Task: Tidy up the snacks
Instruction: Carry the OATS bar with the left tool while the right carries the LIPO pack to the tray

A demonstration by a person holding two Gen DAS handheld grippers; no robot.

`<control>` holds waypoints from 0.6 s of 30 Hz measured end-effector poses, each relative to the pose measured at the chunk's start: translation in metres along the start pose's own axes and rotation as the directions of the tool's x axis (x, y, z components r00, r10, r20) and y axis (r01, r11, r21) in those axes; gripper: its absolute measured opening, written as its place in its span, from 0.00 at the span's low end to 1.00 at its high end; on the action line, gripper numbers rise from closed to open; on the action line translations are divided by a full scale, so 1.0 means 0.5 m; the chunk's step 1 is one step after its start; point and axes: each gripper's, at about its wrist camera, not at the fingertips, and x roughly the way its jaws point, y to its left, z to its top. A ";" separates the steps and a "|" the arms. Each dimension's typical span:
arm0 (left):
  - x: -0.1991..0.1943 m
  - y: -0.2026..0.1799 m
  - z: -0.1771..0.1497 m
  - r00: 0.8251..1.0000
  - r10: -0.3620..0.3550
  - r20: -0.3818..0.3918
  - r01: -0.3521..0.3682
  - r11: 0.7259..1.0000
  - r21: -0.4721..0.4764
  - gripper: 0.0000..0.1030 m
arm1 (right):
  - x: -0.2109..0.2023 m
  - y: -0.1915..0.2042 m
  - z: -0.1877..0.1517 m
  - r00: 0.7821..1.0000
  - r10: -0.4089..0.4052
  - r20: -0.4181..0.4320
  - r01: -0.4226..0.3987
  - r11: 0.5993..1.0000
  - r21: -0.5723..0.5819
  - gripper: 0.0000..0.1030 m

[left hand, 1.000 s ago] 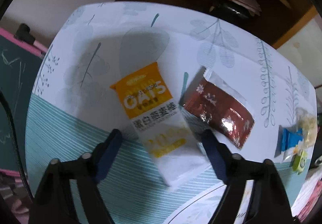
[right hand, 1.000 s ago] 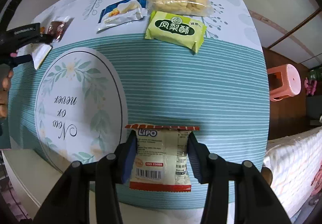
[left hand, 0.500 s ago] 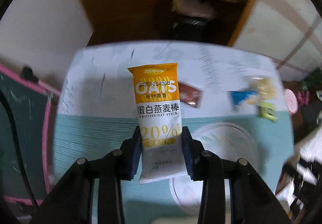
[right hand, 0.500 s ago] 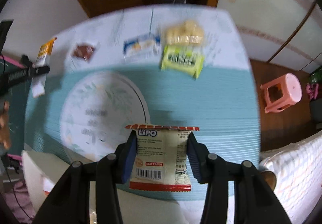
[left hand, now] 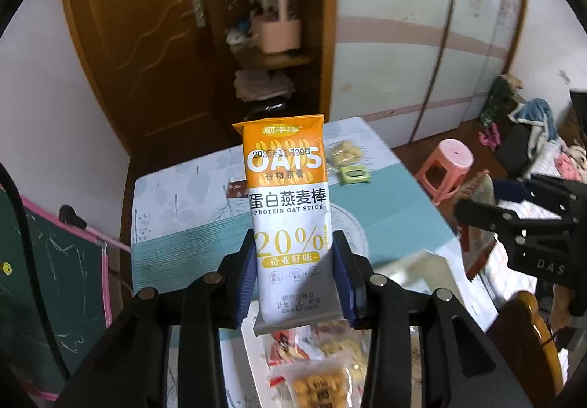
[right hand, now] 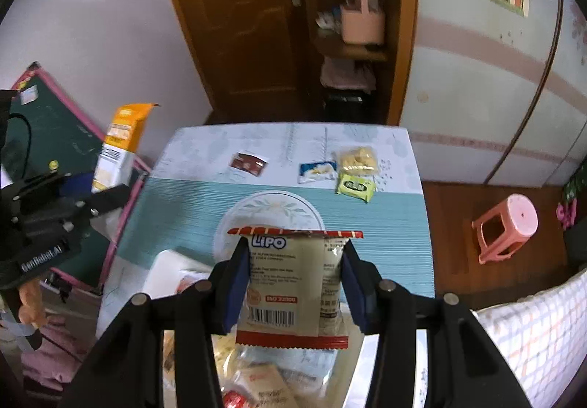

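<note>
Both packets have come up off the table since a second ago, when the oat stick lay flat between spread jaws.

Left wrist view: left gripper [left hand: 294,276] clamped on the lower part of the oat stick packet [left hand: 290,221], upright, held high above the table [left hand: 176,217]. Loose snack packs [left hand: 315,367] sit in a heap right below the jaws. Right gripper [left hand: 488,210] visible at the right edge.

Right wrist view: right gripper [right hand: 295,281] pinching the Lipo packet [right hand: 293,287] on both sides, red top seal up, also lifted. Far end of the table: brown sachet [right hand: 248,163], blue-white pack [right hand: 316,171], yellow biscuit bag [right hand: 357,159], green pastry pack [right hand: 355,186], the last three bunched together. Pink stool [right hand: 510,224] on the floor to the right.
</note>
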 end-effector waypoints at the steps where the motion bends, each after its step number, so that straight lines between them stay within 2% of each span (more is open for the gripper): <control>1: -0.020 -0.009 -0.009 1.000 -0.003 0.006 0.003 1.000 0.010 0.36 | -0.017 0.005 -0.004 1.000 0.003 0.012 -0.003 1.000 -0.008 0.46; 6: -0.085 -0.041 -0.040 0.999 -0.007 0.034 0.006 0.999 0.039 0.37 | -0.111 0.040 -0.025 0.996 0.026 0.091 -0.023 0.999 -0.044 0.46; 11: -0.124 -0.057 -0.088 0.998 -0.005 0.070 0.002 0.999 0.034 0.37 | -0.166 0.067 -0.042 0.988 0.056 0.147 -0.047 0.997 -0.066 0.46; 18: -0.115 -0.095 -0.178 0.994 0.017 0.111 -0.021 0.999 0.036 0.37 | -0.172 0.083 -0.104 0.977 0.122 0.178 -0.116 0.992 -0.045 0.46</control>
